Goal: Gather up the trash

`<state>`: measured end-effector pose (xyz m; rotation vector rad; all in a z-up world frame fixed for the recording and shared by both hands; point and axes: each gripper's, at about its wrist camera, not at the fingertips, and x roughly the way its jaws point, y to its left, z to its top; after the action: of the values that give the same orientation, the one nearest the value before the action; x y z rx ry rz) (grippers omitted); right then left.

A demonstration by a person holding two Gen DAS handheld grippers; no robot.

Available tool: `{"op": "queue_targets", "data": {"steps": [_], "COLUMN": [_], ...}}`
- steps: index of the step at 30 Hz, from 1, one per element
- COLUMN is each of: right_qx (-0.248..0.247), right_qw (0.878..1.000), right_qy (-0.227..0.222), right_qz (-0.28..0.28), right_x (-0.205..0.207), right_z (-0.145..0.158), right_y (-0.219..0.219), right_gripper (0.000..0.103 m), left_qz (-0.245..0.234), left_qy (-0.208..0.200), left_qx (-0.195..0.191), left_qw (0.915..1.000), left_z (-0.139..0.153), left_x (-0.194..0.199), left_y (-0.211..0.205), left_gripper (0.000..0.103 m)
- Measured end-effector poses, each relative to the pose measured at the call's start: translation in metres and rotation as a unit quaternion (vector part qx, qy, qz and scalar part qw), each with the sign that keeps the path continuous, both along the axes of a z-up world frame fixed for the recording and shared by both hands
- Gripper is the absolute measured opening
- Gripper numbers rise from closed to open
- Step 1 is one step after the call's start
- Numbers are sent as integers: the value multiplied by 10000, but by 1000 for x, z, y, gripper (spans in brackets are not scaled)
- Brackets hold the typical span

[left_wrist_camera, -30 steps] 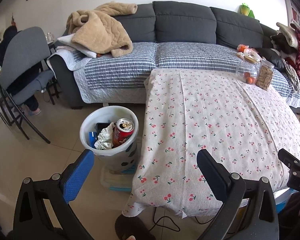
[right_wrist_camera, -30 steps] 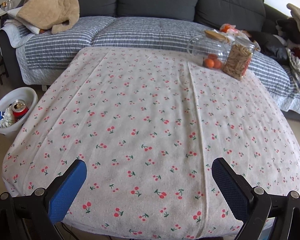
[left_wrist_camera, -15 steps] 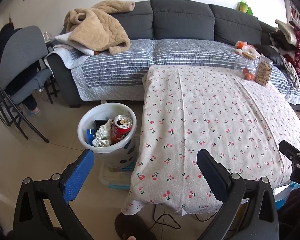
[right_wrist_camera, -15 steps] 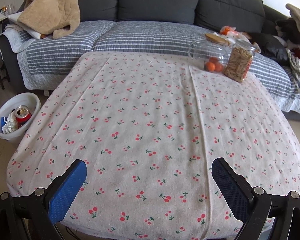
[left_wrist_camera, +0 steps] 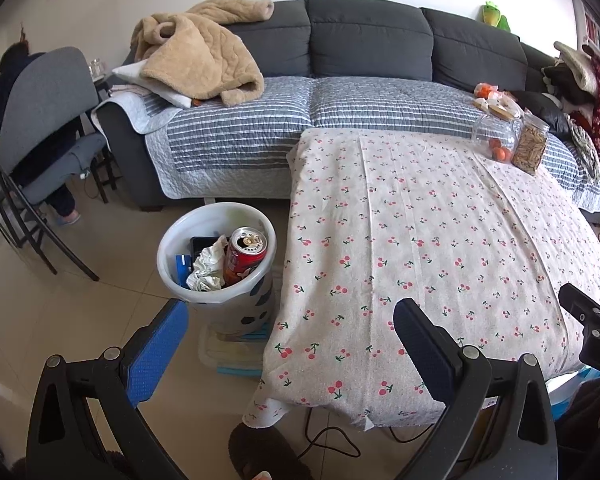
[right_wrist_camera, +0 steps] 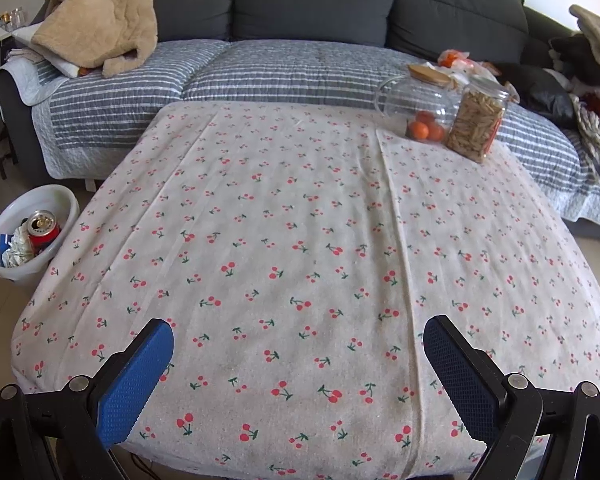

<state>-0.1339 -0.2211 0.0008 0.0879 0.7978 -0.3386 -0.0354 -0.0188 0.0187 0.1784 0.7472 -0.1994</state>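
Both tongs have drawn back from the cherry-print surface point(right_wrist_camera: 300, 240); left tongs point(left_wrist_camera: 292, 332) and right tongs point(right_wrist_camera: 298, 360) hover wide, empty. Red can point(left_wrist_camera: 245, 256) and crumpled paper point(left_wrist_camera: 209, 268) sit in the white bin point(left_wrist_camera: 168, 256) beside it.

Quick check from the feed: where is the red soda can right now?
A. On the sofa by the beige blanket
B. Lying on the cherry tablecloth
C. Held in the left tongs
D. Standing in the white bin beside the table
D. The red soda can stands upright inside the white bin next to crumpled paper, and both the left tongs and right tongs are open and hold nothing.
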Motion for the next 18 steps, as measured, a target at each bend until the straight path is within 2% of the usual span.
{"op": "queue_targets", "data": {"steps": [18], "right_qx": [107], "right_qw": [9992], "right_qy": [225], "right_qz": [323], "right_x": [10], "right_z": [-8], "right_y": [14], "right_gripper": [103], "left_qz": [240], "left_qy": [258], "left_qx": [6], "left_qw": [9994], "left_z": [-9], "left_x": [2], "left_y": [10], "left_gripper": [103]}}
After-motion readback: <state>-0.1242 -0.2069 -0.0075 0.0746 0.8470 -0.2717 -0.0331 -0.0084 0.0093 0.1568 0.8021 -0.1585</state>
